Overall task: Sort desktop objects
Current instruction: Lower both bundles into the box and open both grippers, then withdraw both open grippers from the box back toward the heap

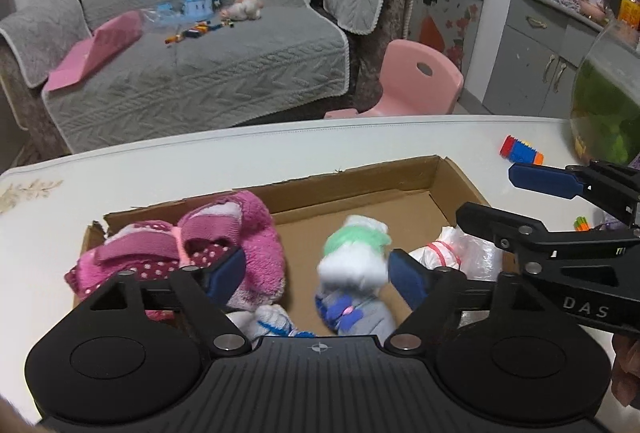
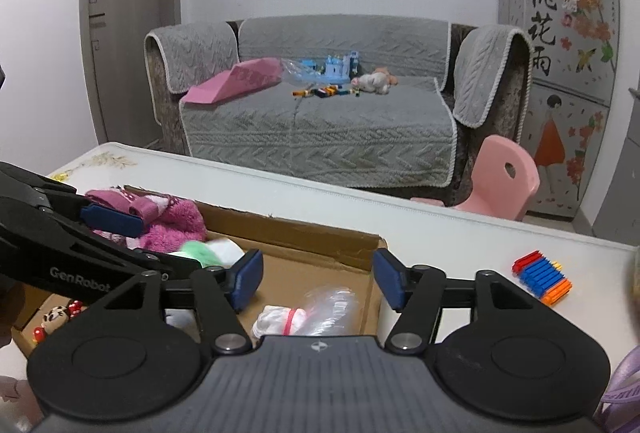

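**Operator:** I'm taking the cardboard box [image 1: 400,185] as my landmark and going from near to far. Nearest me, the left tool [image 1: 318,277] hangs over the box's near half with its pads apart and nothing pressed between them. The white-and-green sock bundle [image 1: 354,253] sits just inside its right pad, blurred, so I can't tell if it is resting on the box floor.

**Second:** And your other hand?

**Operator:** The right tool [image 2: 318,281] is over the box's right end, pads also apart and empty. Below the gap lies a clear bag with a white bundle and pink tie [image 2: 304,315], inside the box near its right wall.

**Second:** So what's left outside the box?

**Operator:** The colourful block stack [image 2: 542,279], red, blue and orange. It lies on the worktop [image 2: 280,201], well clear of the box's right wall and a bit beyond the right tool's tips. Its long axis runs slantwise, red end farther from me and orange end nearer.

**Second:** Which hand takes it?

**Operator:** The right one, I judge. It's the nearer by far, while the left would have to cross the whole box. I'd swing right and turn the wrist so the pads close across the stack's narrow width.

**Second:** Anything farther back?

**Operator:** The pink slippers [image 1: 224,245] fill the box's left end. A fish bowl [image 1: 604,97] stands beyond the box's far right corner.
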Tool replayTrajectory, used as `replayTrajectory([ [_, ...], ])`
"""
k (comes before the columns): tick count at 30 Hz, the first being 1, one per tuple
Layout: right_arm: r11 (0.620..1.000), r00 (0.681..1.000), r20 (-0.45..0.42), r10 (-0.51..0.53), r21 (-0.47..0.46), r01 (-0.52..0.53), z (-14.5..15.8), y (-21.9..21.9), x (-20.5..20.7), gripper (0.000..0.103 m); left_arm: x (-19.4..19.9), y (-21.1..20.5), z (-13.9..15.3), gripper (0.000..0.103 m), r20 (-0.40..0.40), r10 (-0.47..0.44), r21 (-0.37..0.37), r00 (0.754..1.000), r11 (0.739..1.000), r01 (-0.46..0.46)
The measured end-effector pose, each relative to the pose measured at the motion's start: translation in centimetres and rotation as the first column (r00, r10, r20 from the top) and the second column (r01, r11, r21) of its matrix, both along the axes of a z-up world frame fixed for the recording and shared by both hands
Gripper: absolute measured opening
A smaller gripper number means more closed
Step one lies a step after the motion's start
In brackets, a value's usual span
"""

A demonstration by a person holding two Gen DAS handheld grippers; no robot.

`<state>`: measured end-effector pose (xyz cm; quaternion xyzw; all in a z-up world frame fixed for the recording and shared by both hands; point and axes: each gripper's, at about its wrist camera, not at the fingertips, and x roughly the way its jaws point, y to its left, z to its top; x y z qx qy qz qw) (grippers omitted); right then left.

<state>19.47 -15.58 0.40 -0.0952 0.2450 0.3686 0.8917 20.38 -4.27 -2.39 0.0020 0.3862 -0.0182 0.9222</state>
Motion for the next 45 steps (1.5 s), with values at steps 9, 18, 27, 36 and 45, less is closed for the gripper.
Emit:
replayTrajectory([
  [9,0.996,0.991,0.102,0.084,0.0,-0.084,2.3,-1.2,-4.1,0.08,-5.2,0.8,3.8,0.092,0.1,-0.065,0.017,0.993,0.998,0.064],
  [18,0.98,0.975,0.098,0.199,-0.004,-0.2,2.5,-5.9,-9.6,0.096,-15.4,3.7,3.8,0.103,0.152,-0.111,0.084,0.982,0.992,0.099],
  [27,0.986,0.985,-0.03,0.168,0.027,-0.167,-2.1,-8.9,-11.5,0.097,-18.8,4.7,-2.5,0.103,-0.001,-0.174,0.09,0.985,0.981,0.174],
  [36,0.973,0.971,-0.061,0.23,0.018,-0.229,-4.2,-8.2,-13.3,0.096,-20.1,3.5,-4.1,0.103,0.011,-0.207,0.109,0.978,0.973,0.205],
  [45,0.987,0.984,-0.123,0.13,0.111,-0.117,-4.7,-9.6,-10.9,0.092,-16.8,3.2,-6.3,0.103,-0.041,-0.132,0.183,0.99,0.974,0.137],
])
